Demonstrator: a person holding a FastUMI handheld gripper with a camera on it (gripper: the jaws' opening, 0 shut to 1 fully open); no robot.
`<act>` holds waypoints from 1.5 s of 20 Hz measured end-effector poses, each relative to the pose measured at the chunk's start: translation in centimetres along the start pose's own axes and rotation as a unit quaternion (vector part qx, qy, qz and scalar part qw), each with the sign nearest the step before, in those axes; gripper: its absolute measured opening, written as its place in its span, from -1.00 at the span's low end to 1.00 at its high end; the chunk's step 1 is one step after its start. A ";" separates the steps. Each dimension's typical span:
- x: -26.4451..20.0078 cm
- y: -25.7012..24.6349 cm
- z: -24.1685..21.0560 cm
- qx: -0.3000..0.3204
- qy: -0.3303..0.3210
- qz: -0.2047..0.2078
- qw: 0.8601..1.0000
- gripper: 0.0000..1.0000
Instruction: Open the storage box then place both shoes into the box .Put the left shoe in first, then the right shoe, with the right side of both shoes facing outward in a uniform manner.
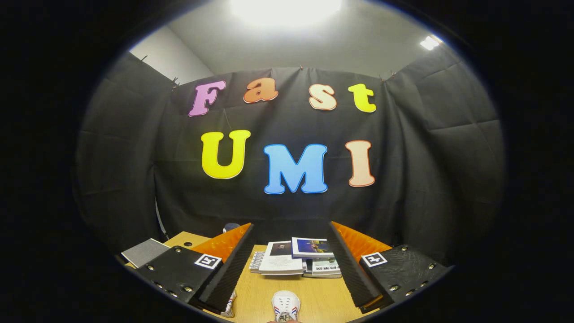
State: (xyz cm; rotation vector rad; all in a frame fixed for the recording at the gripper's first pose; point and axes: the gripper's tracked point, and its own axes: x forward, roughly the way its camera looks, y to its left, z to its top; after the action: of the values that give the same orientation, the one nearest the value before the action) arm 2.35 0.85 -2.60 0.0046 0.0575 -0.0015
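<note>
Beyond the wide-open, empty tongs point(287, 273) lie stacked books point(296, 262), a shoe point(285, 306) between.

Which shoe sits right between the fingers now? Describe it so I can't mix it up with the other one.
On the wooden table, nearer than the stack of books, a white shoe lies between the open gripper fingers, toe pointing toward the books. The other shoe peeks out from under one finger.

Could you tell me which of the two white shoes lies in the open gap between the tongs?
The shoe with its toe pointing toward the books lies between the open tongs; the other shoe peeks from under one finger.
</note>
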 end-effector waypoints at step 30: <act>4.7 26.5 -21.5 0.320 0.364 0.298 0.822 0.96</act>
State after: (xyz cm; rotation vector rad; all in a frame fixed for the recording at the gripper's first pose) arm 5.89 27.42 -24.23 0.7069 0.8269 0.6181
